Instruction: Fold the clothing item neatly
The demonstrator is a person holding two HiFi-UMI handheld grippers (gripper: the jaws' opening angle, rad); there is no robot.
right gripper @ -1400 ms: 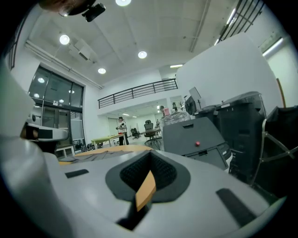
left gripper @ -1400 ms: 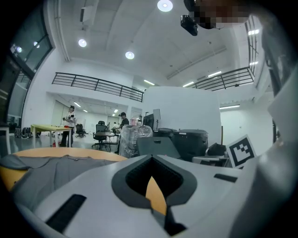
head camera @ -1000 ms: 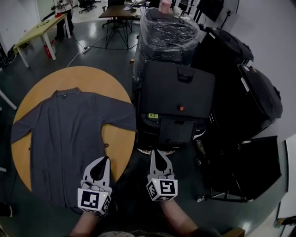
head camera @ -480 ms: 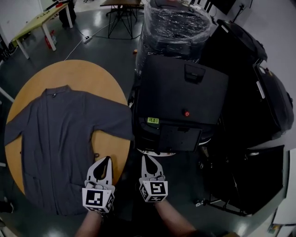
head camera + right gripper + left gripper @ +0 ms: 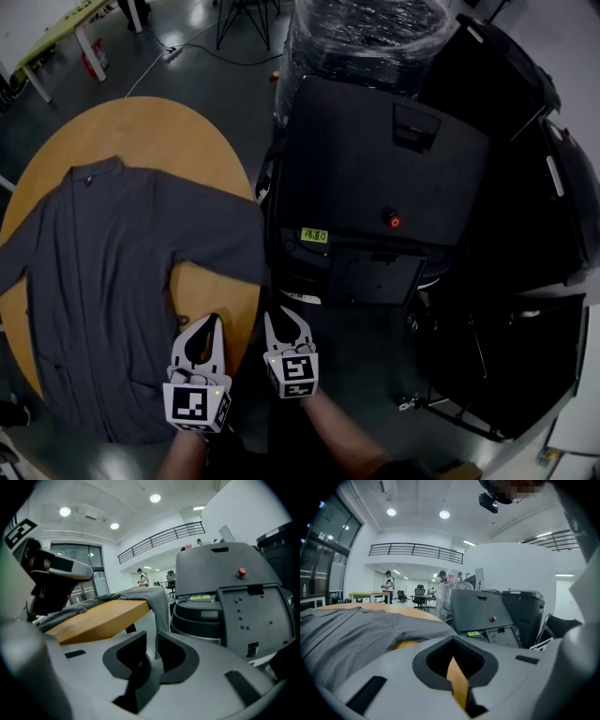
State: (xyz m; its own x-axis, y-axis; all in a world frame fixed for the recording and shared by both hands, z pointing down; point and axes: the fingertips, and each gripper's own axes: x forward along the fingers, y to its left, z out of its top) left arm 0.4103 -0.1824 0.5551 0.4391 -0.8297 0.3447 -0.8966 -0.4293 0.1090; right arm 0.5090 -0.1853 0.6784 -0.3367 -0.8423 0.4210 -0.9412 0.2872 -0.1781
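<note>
Well, the left hand-held gripper [image 5: 210,323] had its jaws pressed together with nothing in them, hovering over the near edge of the round wooden tabletop [image 5: 159,131], just beside the hem of the grey garment [image 5: 103,281]. The right hand-held gripper [image 5: 286,323] sat close beside it, off the tabletop's edge and above the floor [image 5: 239,94], its jaws opening with nothing between them. The garment lay spread flat, collar at the far side, one sleeve [image 5: 239,253] reaching the tabletop's right edge and drooping over it. Just past that edge stood a big black case [image 5: 375,159] with a red button [image 5: 395,222], and a plastic-wrapped bundle [image 5: 366,28] behind it.
</note>
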